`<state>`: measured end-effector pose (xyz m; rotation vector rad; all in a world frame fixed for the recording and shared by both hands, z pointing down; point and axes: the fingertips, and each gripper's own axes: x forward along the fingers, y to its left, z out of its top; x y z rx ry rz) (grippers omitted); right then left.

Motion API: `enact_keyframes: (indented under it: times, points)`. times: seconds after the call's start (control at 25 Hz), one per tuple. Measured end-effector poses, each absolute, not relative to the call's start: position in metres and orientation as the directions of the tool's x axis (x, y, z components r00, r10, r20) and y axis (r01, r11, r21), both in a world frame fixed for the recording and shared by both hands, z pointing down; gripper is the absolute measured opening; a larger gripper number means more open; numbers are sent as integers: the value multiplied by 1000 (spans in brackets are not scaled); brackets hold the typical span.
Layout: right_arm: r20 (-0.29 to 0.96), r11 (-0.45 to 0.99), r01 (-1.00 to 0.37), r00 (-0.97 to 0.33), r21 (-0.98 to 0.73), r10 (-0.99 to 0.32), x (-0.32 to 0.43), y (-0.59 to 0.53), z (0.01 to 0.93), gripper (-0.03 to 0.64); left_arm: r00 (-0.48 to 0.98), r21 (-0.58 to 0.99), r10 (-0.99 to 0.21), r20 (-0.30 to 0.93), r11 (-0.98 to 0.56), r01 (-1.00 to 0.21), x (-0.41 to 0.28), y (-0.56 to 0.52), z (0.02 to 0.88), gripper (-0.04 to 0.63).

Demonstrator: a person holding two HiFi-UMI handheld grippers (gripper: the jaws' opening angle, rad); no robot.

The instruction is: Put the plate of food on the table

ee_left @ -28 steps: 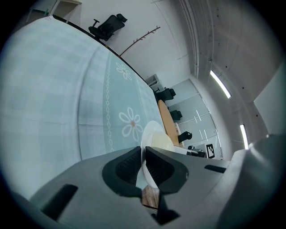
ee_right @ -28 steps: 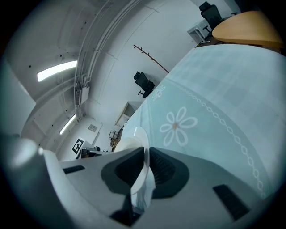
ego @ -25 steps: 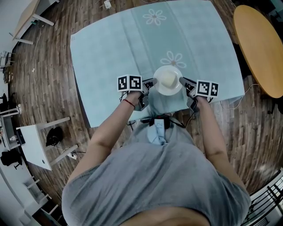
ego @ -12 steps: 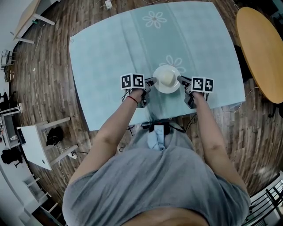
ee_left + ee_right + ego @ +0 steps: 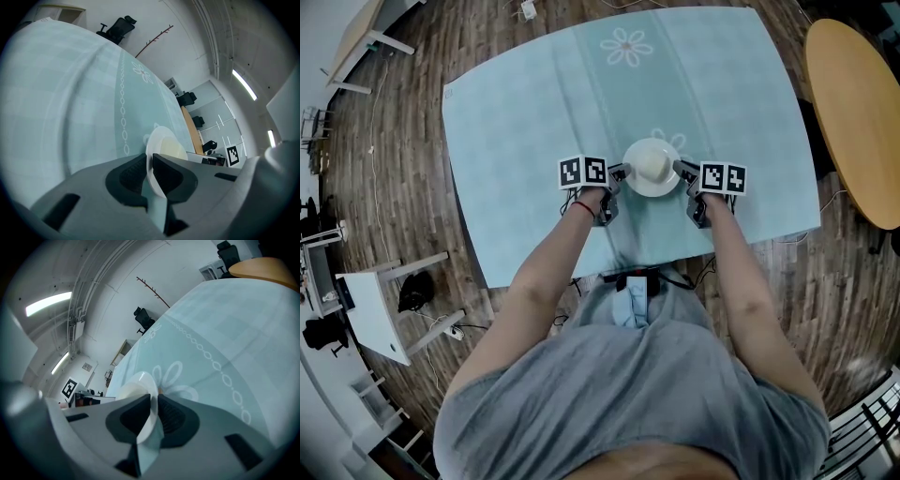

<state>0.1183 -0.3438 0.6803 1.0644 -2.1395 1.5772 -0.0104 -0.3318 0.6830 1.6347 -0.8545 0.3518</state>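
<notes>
Head view coverage is given from steeply above: the left forearm and right forearm are stretched forward and angled slightly inward, so that the left gripper and right gripper are set against opposite sides of a round white plate. A pale, cream-coloured mound of food is carried on it. The plate is placed over the near part of a table covered in smooth pale teal cloth with white flower motifs (whether its base touches the cloth cannot be told). A floor of dark wood planks and a round wooden table are seen only from this height. What is not resolved from above is shown in the gripper views. In the left gripper view the dark, ribbed pads of the left gripper are closed on the thin glossy rim of the plate, with the food beyond. In the right gripper view the right gripper is likewise clamped on the plate rim.
</notes>
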Motion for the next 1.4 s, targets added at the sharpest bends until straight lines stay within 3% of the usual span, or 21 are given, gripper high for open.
enact_keyframes:
  times: [1.4]
  points:
    - [686, 126, -781, -602, -612, -409, 128, -376, 706, 41, 597, 595, -358, 718, -129, -793, -3, -375, 708, 40]
